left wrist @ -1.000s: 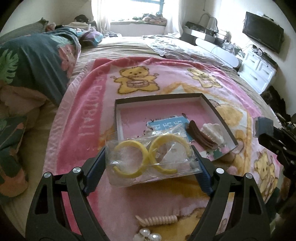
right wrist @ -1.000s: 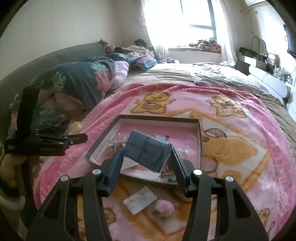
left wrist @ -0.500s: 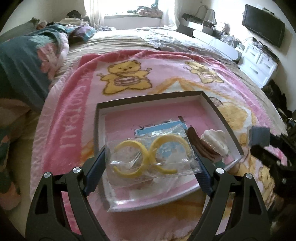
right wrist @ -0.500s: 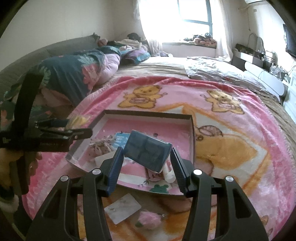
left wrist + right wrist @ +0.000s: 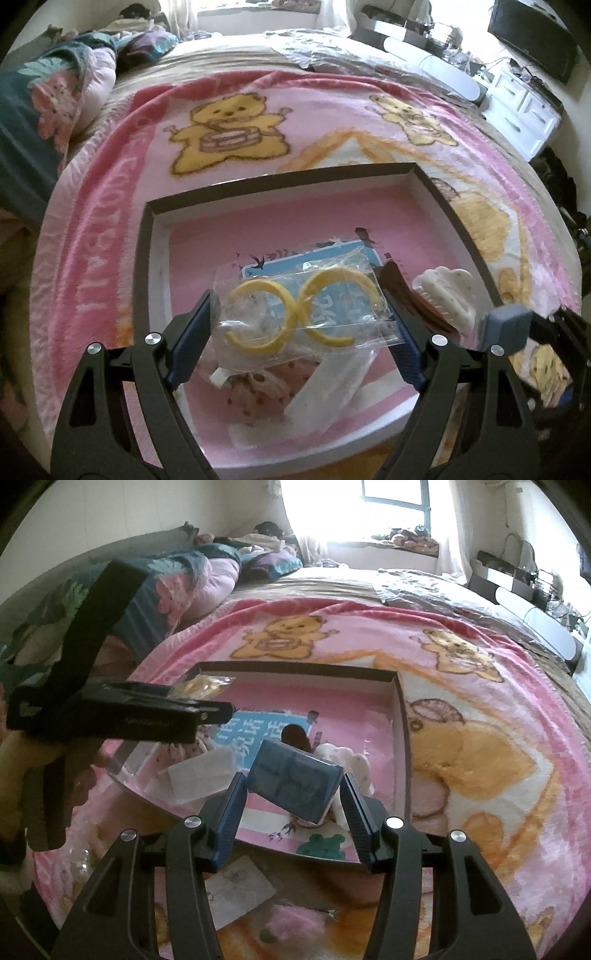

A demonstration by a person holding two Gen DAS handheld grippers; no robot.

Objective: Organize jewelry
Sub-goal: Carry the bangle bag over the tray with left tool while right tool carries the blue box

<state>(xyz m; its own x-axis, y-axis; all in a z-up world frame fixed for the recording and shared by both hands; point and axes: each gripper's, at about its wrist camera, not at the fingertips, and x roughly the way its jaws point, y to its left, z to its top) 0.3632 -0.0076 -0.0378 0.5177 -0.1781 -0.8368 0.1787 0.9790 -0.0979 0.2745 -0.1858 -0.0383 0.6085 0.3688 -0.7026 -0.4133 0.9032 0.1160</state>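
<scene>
My left gripper (image 5: 301, 317) is shut on a clear plastic bag of yellow hoop earrings (image 5: 295, 306) and holds it above the shallow pink-lined box (image 5: 258, 188). My right gripper (image 5: 293, 786) is shut on a small blue jewelry box (image 5: 291, 779) and holds it tilted over the near right part of the same box (image 5: 295, 670). Inside lie a blue card (image 5: 273, 267), a brown hair clip (image 5: 406, 291), a white claw clip (image 5: 447, 295) and white packets (image 5: 325, 387). The blue jewelry box also shows in the left wrist view (image 5: 504, 328).
The box lies on a pink teddy-bear blanket (image 5: 229, 122) on a bed. On the blanket near me lie a white card (image 5: 236, 893), a pink fluffy item (image 5: 295, 919) and clear beads (image 5: 79, 864). Floral bedding (image 5: 173, 576) is heaped at the left, white drawers (image 5: 524, 110) at the right.
Both grippers have moved forward over the pink-lined box, each with its item still held. The earring bag now hangs over the box's inside rather than over the blanket.
</scene>
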